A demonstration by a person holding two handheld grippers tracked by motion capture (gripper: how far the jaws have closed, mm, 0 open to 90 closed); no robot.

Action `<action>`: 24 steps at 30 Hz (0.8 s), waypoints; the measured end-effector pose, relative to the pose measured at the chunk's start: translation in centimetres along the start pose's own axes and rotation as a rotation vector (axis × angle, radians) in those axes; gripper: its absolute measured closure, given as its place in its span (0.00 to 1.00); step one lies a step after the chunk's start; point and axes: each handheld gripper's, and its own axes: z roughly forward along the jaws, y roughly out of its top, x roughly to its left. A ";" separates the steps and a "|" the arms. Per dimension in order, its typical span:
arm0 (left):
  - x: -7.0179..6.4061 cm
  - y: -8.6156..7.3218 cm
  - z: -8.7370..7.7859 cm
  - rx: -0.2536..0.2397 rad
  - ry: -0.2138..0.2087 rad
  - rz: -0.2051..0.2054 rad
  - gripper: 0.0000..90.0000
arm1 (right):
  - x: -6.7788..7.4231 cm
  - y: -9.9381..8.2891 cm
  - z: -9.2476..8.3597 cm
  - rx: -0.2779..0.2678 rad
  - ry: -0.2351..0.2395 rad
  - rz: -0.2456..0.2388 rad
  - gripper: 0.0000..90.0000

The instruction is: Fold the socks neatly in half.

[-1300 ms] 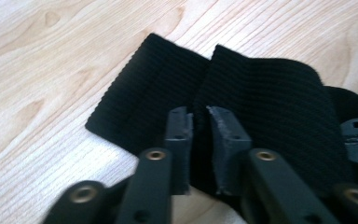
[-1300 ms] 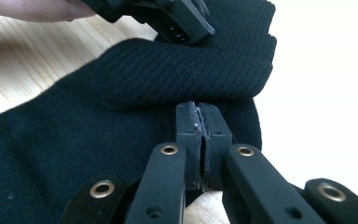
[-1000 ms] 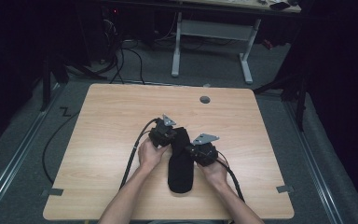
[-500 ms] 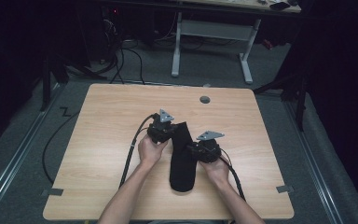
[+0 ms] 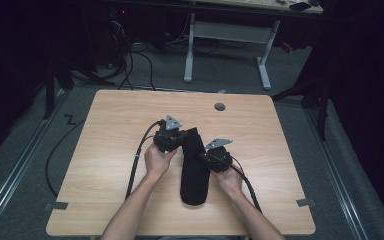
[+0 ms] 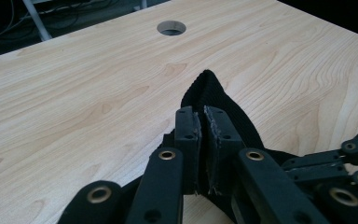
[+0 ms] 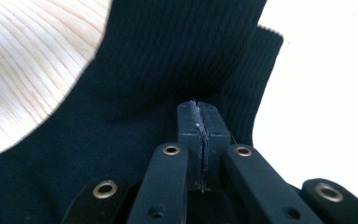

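Dim room with grey carpet; a pale wood-grain surface [image 5: 115,150] carries one black sock [image 5: 194,170], lying lengthwise near the surface's middle, well on the person's side of the round cable hole [image 5: 220,107] at the far edge.

Left gripper [image 5: 172,142]: fingers [image 6: 186,140] clenched on the sock's far end, pinching a raised fold of knit [image 6: 214,100] that peaks just beyond the tips. Right gripper [image 5: 214,161]: its jaws have just been closing, and the fingers [image 7: 189,123] now stand pressed together over the sock [image 7: 168,70]; a thin layer of cloth appears to be caught between them, at the sock's right edge about halfway along its length.

Material: fine ribbed knit, matte, with a ribbed cuff [image 7: 256,60]. Judged handling: very light, wholly limp, not fragile, not slippery against the rough finger pads. It will sag and fold wherever unsupported, and will stretch when pulled. Best hold: an edge or a pinched fold, both layers together, at two well-separated spots so the cloth stays spread. Surface: smooth, hard laminate, offering little drag to sliding cloth.
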 end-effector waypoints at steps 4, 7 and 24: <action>0.2 0.2 -0.5 -0.028 0.002 -0.010 0.93 | 0.2 0.4 -1.0 -0.045 -0.004 -0.012 0.99; 0.4 0.4 -0.8 -0.064 -0.003 -0.032 0.93 | 0.4 0.6 -1.9 -0.062 -0.006 -0.019 0.99; -0.1 -0.7 3.0 0.035 0.025 -0.023 0.93 | -1.1 -1.7 -2.2 -0.030 -0.041 0.011 0.98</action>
